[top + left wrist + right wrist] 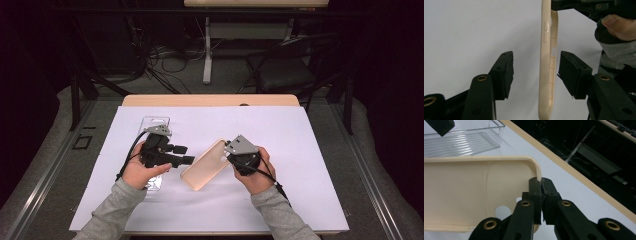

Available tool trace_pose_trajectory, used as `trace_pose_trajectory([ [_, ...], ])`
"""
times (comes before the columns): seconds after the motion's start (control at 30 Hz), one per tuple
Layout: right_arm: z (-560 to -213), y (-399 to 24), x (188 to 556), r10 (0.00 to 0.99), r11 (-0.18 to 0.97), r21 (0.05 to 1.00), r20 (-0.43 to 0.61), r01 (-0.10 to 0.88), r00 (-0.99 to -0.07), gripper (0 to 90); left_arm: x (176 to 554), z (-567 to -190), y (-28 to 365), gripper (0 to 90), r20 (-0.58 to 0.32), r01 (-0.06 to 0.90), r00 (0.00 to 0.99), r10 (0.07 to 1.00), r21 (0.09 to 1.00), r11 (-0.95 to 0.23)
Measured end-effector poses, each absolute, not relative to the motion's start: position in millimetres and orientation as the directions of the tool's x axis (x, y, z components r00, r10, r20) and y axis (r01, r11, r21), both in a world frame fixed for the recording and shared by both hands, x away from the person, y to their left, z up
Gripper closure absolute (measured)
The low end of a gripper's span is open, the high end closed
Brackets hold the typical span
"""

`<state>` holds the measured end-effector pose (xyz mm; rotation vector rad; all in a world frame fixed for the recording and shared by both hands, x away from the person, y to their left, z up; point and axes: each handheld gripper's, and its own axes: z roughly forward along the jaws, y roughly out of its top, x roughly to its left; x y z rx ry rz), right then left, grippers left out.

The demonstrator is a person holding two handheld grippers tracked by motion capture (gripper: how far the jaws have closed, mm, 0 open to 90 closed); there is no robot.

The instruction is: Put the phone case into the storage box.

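— Right gripper (541, 185) pinches the beige phone case (204, 165) above the surface; left gripper (535, 71) jaws stand half-wide around its edge.

— Close squarely on the rim, not the cutouts.

Wooden table (210, 100), white sheet (300, 150) covering top; 1 clear plastic tray (156, 122) on sheet.

On the table I count one beige phone case (203, 165), one clear plastic tray (155, 123) and one white sheet (300, 150) covering the tabletop. There are two grippers, a left gripper (187, 160) and a right gripper (226, 156), each held by one hand, two hands altogether. Behind the table stands one dark chair (287, 70).
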<state>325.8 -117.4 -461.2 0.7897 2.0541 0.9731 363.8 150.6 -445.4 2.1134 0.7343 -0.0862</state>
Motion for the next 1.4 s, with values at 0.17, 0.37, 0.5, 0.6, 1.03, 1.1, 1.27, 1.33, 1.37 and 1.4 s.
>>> trace_pose_trajectory([
  [0.17, -463, -115, 325, 0.750, 0.539, 0.815, -0.350, 0.213, -0.561, 88.0, 364, -448, 147, 49.6, -0.326, 0.533, 0.828, 0.456, 0.709, -0.462],
  [0.37, -464, -113, 324, 0.745, 0.544, 0.813, -0.356, 0.207, -0.564, 88.0, 364, -454, 144, 55.0, -0.344, 0.540, 0.830, 0.439, 0.693, -0.478],
  [0.5, -464, -113, 323, 0.744, 0.544, 0.814, -0.355, 0.205, -0.566, 88.0, 365, -457, 142, 59.6, -0.364, 0.554, 0.824, 0.434, 0.677, -0.484],
  [0.6, -464, -113, 323, 0.743, 0.545, 0.813, -0.357, 0.203, -0.565, 88.0, 366, -458, 141, 61.1, -0.368, 0.556, 0.825, 0.430, 0.671, -0.492],
  [1.03, -464, -111, 322, 0.740, 0.547, 0.814, -0.361, 0.196, -0.567, 88.0, 366, -465, 135, 73.6, -0.368, 0.562, 0.822, 0.434, 0.643, -0.520],
  [1.1, -464, -111, 322, 0.740, 0.547, 0.814, -0.361, 0.195, -0.568, 88.0, 366, -466, 135, 74.3, -0.368, 0.561, 0.824, 0.431, 0.639, -0.526],
  [1.27, -464, -111, 321, 0.739, 0.547, 0.815, -0.360, 0.193, -0.570, 88.0, 367, -468, 133, 76.1, -0.377, 0.567, 0.820, 0.430, 0.631, -0.529],
  [1.33, -464, -110, 321, 0.738, 0.547, 0.815, -0.361, 0.192, -0.570, 88.0, 367, -468, 133, 77.6, -0.380, 0.569, 0.820, 0.429, 0.629, -0.530],
  [1.37, -464, -110, 321, 0.738, 0.547, 0.815, -0.361, 0.192, -0.571, 88.0, 368, -469, 133, 77.9, -0.379, 0.567, 0.821, 0.427, 0.628, -0.534],
  [1.4, -464, -110, 321, 0.738, 0.547, 0.816, -0.362, 0.189, -0.570, 88.0, 368, -469, 133, 78.0, -0.381, 0.568, 0.820, 0.427, 0.627, -0.533],
])
